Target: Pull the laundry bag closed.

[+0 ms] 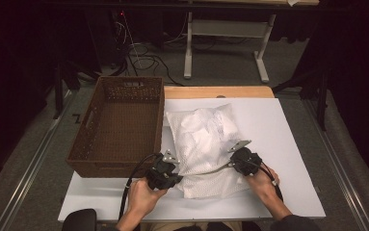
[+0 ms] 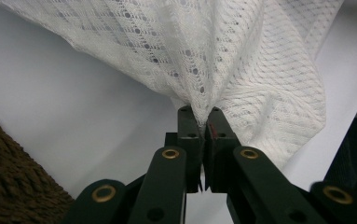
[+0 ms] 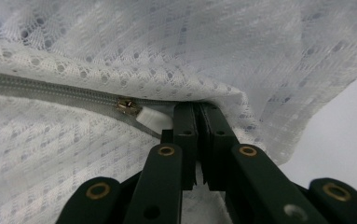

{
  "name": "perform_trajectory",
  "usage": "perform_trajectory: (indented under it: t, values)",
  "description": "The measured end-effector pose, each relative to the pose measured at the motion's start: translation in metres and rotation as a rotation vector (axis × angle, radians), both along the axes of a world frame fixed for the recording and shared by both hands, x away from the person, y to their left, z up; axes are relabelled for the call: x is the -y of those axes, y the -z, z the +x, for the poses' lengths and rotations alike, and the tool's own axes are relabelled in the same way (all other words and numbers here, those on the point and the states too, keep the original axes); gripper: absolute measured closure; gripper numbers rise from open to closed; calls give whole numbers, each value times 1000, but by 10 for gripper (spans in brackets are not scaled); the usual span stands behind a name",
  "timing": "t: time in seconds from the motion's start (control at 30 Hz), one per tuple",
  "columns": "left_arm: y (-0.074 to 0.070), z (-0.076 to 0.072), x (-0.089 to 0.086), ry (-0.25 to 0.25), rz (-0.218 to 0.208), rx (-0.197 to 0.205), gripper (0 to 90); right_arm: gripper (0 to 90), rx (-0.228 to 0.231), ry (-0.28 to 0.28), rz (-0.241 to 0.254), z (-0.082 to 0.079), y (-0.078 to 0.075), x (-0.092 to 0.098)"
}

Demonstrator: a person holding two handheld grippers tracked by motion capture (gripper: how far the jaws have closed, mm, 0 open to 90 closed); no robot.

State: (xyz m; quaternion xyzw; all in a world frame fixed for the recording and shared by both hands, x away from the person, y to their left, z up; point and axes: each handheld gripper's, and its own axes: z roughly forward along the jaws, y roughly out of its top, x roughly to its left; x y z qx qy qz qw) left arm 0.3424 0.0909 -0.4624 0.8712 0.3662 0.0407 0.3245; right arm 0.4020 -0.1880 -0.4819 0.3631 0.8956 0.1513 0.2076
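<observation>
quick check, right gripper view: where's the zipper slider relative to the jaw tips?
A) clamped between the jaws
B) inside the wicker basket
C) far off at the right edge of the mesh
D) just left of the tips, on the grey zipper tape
D: the brass zipper slider with its white pull sits on the zipper tape just left of the right gripper, whose jaws are shut on the mesh bag beside it.

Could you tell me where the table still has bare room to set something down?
The table is bare right of the mesh bag up to its right edge, and along the near edge left of the left hand. It is crowded between basket and bag.
</observation>
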Motion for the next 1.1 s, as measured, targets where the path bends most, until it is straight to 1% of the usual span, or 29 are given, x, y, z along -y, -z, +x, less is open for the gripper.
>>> perform_trajectory:
  t: [0.03, 0.07, 0.1, 0.13, 0.2, 0.23, 0.27, 0.33, 0.4, 0.43, 0.6, 0.67, 0.73, 0.8, 0.9, 1.0, 1.1]
  values:
    - [1, 1, -1, -5, -1, 1, 868, 862, 11, -23, -1, -2, 1, -3]
    - [1, 2, -2, -9, -2, -1, 868, 848, 1, -64, 20, -4, 1, -4]
    - [1, 2, -2, -10, -4, -6, 868, 842, -1, -91, 36, -5, 1, -5]
    - [2, 2, -2, -8, -3, -9, 868, 837, 2, -99, 29, -5, 2, -5]
    - [2, 1, 1, 0, 1, -8, 867, 816, -5, -69, 38, 0, 1, -3]
    - [2, 0, 2, 2, 5, -7, 867, 806, -9, -65, 45, 0, 0, -3]
    - [2, 0, 2, 3, 4, -7, 867, 788, -10, -73, 53, -1, 0, -4]
    - [2, 1, 1, 0, 0, -11, 867, 753, -27, -102, 64, -4, -2, -4]
    - [3, 1, 0, -2, -4, -14, 866, 753, -45, -85, 114, -5, -8, 2]
    - [3, 1, 0, -2, -4, -16, 866, 757, -55, -78, 128, -6, -11, 6]
    - [4, 1, 1, -2, 1, -17, 866, 779, -90, -85, 116, -14, -21, 18]
    - [5, 1, 1, -3, 3, -18, 866, 776, -109, -105, 105, -17, -21, 20]
    - [5, 1, 1, -1, 4, -22, 866, 758, -123, -114, 103, -19, -18, 19]
    - [7, 1, 0, 1, 8, -28, 866, 727, -131, -120, 106, -17, -14, 16]
    - [7, 0, -1, 1, 5, -29, 866, 693, -154, -110, 97, -12, -8, 10]
    - [7, 0, -1, 2, 4, -30, 866, 645, -169, -119, 110, -6, -5, 3]
    - [8, 1, -1, 3, 6, -32, 866, 637, -189, -110, 117, -1, -4, 1]
